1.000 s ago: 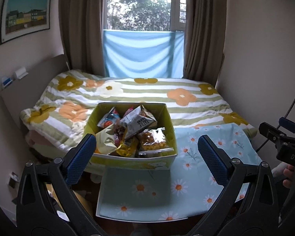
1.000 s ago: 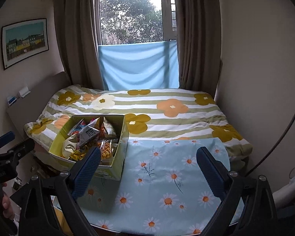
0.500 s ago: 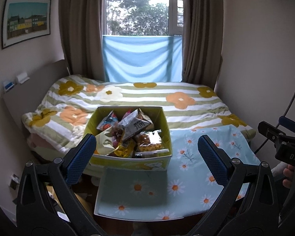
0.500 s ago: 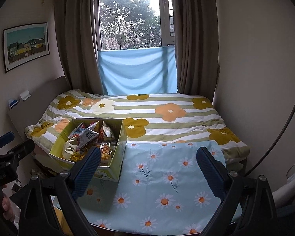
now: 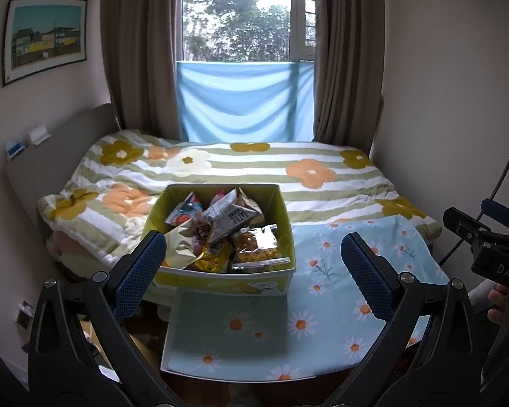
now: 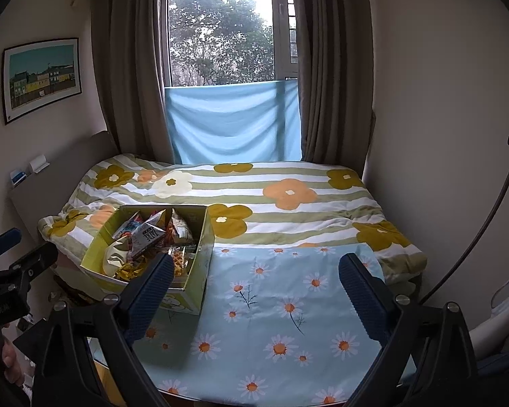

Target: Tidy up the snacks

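A yellow-green open box (image 5: 285, 213) full of several snack packets (image 5: 232, 218) stands on the near left part of a light blue daisy cloth (image 5: 325, 308). It also shows in the right wrist view (image 6: 203, 247), left of centre. My left gripper (image 5: 252, 261) is open and empty, held back from the box, which sits between its blue pads (image 5: 139, 274). My right gripper (image 6: 256, 281) is open and empty, above the bare daisy cloth (image 6: 281, 308) to the right of the box.
A bed with a striped flower quilt (image 5: 288, 169) lies behind the cloth, with a headboard (image 5: 51, 156) at left and a wall at right. A curtained window (image 5: 244, 34) is beyond. A black cable (image 6: 475, 237) hangs at right.
Both views have pulled back and tilted up a little; the box and cloth sit lower and smaller in frame. Both grippers stay open and empty.
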`<state>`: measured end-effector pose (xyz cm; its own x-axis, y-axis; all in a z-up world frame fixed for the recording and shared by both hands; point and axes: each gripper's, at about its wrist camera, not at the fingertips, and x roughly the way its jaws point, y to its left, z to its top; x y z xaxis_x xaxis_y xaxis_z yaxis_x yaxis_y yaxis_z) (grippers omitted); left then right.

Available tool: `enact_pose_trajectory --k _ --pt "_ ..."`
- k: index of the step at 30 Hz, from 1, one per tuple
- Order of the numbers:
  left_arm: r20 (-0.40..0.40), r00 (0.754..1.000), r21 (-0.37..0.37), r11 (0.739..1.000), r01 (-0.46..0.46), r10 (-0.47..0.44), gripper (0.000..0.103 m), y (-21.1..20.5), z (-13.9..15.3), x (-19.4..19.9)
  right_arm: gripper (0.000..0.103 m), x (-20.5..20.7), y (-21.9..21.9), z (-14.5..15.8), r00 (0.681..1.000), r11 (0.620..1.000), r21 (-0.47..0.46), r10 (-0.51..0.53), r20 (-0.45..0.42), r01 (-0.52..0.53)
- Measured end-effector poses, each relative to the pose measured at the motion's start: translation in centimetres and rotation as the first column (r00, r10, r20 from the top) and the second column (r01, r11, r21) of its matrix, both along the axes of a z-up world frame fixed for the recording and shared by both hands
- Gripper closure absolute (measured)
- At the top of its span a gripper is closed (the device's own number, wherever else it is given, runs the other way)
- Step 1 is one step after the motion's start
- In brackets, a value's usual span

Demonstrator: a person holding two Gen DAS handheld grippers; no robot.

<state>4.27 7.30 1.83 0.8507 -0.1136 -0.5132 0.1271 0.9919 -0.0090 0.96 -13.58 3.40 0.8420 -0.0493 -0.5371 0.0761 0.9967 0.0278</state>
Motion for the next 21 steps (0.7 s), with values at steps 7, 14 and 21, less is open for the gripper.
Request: enact_pose_trajectory --k 7,14,21 --pt "0.004 1.000 -0.005 1.000 -0.001 0.001 0.001 -0.10 0.02 0.16 0.006 0.01 -0.30 0.03 1.000 1.000 -0.001 -0.011 -0.002 0.011" --pt "0.005 1.000 -0.004 1.000 0.006 -0.006 0.001 -0.25 0.08 0.40 0.006 0.08 -0.41 0.34 1.000 1.000 -0.001 -0.026 0.001 0.026" --pt "0.000 1.000 -0.001 1.000 0.005 -0.005 0.001 -0.44 0.11 0.64 0.006 0.09 -0.65 0.57 1.000 1.000 -0.002 -0.029 0.003 0.029"
